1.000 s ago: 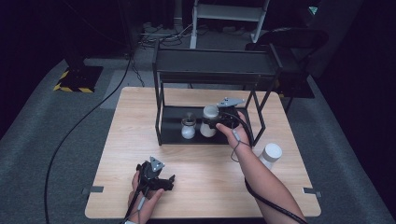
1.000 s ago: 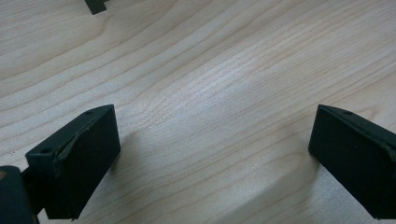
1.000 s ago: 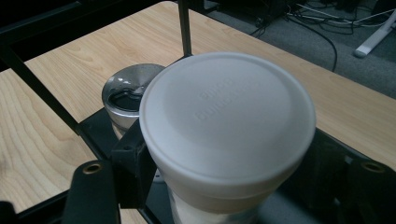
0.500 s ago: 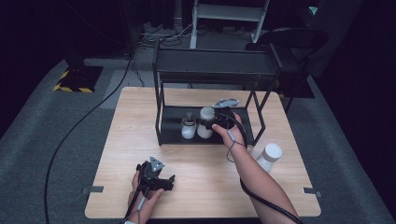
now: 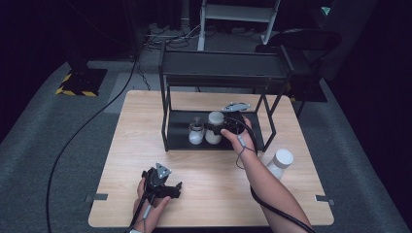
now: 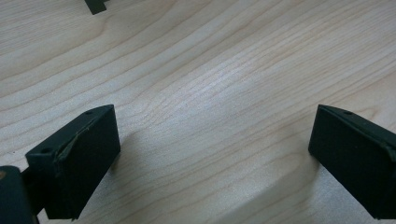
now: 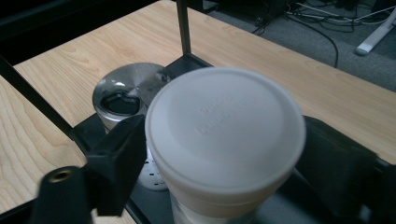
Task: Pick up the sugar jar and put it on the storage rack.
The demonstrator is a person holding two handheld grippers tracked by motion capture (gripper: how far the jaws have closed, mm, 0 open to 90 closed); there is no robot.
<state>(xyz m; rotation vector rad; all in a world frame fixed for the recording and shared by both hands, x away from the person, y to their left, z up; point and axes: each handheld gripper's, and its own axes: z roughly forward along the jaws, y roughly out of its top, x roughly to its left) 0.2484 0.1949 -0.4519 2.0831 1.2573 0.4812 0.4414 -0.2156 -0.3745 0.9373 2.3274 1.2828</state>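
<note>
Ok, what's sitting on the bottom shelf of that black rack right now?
On the rack's bottom shelf stand a small shaker with a metal top and, beside it, a white-lidded jar between the right gripper's jaws. The jar hides the shelf behind it.

Black tongs (image 6: 212, 154) spread wide (nothing between), low over wooden table (image 6: 224, 79)

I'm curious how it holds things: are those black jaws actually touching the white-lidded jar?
Touching. In the right gripper view, the right gripper has its black jaws pressed against both sides of the white-lidded jar, with no gap visible.
</note>
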